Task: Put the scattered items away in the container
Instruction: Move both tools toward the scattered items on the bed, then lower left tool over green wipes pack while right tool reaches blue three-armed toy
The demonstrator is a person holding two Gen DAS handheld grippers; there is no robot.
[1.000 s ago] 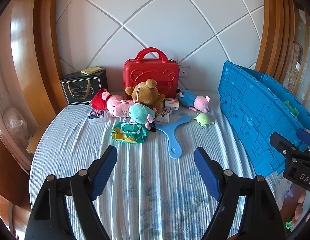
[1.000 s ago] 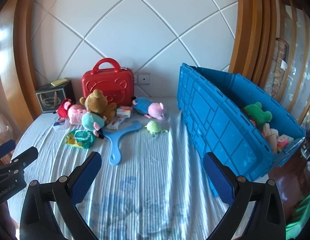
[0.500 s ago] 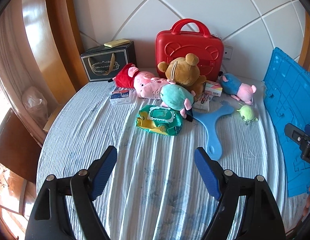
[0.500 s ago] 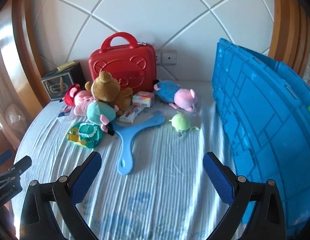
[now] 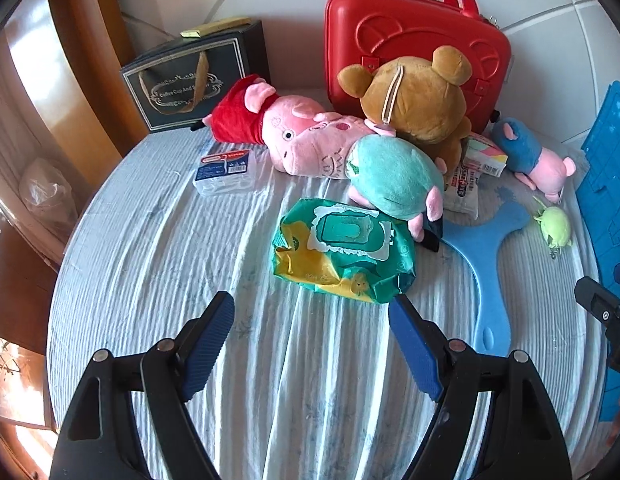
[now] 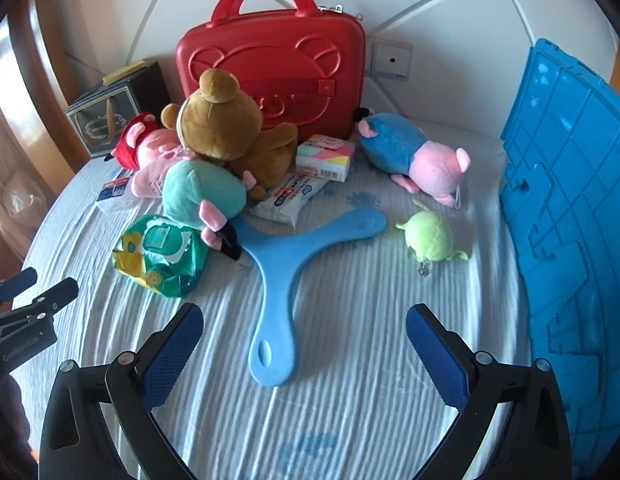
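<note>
Scattered items lie on a striped bedspread. A green wipes pack [image 5: 343, 250] [image 6: 162, 254] sits just beyond my left gripper [image 5: 311, 308], which is open and empty. A blue three-armed boomerang [image 6: 288, 276] [image 5: 489, 268] lies just ahead of my right gripper [image 6: 304, 324], also open and empty. Behind are a teal plush [image 5: 393, 178] [image 6: 202, 192], a brown bear [image 5: 417, 96] [image 6: 226, 132], a pink pig in red [image 5: 302, 136], a blue-and-pink pig [image 6: 413, 156] and a small green plush [image 6: 429, 236]. The blue crate [image 6: 569, 200] [image 5: 611, 184] stands at the right; its inside is hidden.
A red bear-embossed case [image 5: 409, 28] [image 6: 270, 64] leans against the headboard, with a dark gift bag [image 5: 190, 80] to its left. A clear small box [image 5: 226, 168], a pastel box [image 6: 325, 158] and a tissue pack [image 6: 290, 196] lie among the plush toys.
Both grippers have moved forward and down toward the pile and tilted further down; the toys now look larger and nearer. The crate has slid to the right edge. Jaws unchanged.
</note>
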